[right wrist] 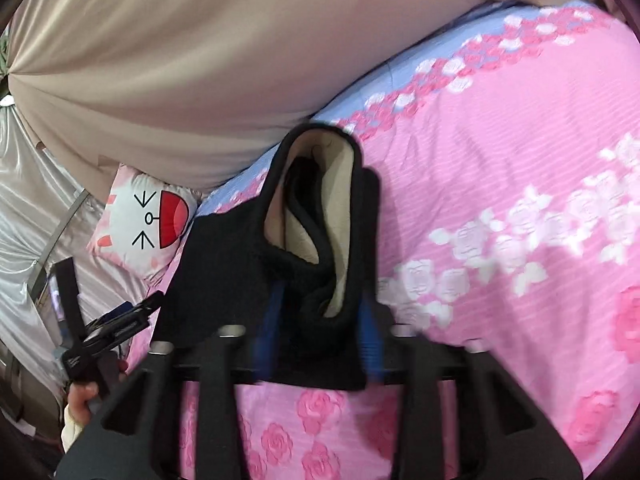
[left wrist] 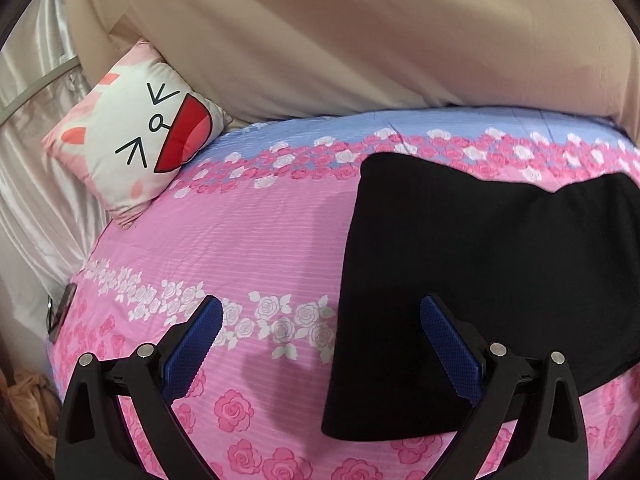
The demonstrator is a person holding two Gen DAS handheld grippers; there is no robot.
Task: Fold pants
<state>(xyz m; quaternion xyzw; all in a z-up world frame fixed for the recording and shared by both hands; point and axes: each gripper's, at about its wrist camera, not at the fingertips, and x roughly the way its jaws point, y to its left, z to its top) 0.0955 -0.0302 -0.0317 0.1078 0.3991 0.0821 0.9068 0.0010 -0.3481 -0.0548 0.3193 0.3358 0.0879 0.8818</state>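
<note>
Black pants (left wrist: 500, 260) lie folded into a flat dark block on the pink rose-print bedspread (left wrist: 240, 240). My left gripper (left wrist: 320, 304) hovers open over the block's left edge, its right finger (left wrist: 448, 340) above the cloth and its left finger over bare bedspread. In the right wrist view the waist end of the pants (right wrist: 340, 200) stands bunched up, its cream lining showing. My right gripper (right wrist: 322, 292) has its blue pads wide apart on either side of this bunch, and loose cloth drapes over the fingertips. The left gripper (right wrist: 120, 320) and the hand holding it sit at the lower left.
A white and pink cartoon-face cushion (left wrist: 136, 140) rests at the bed's far left corner. Beige fabric (left wrist: 320, 40) hangs behind the bed, and silvery satin cloth (left wrist: 32, 160) hangs at the left. A dark flat object (left wrist: 62, 312) lies on the bed's left edge.
</note>
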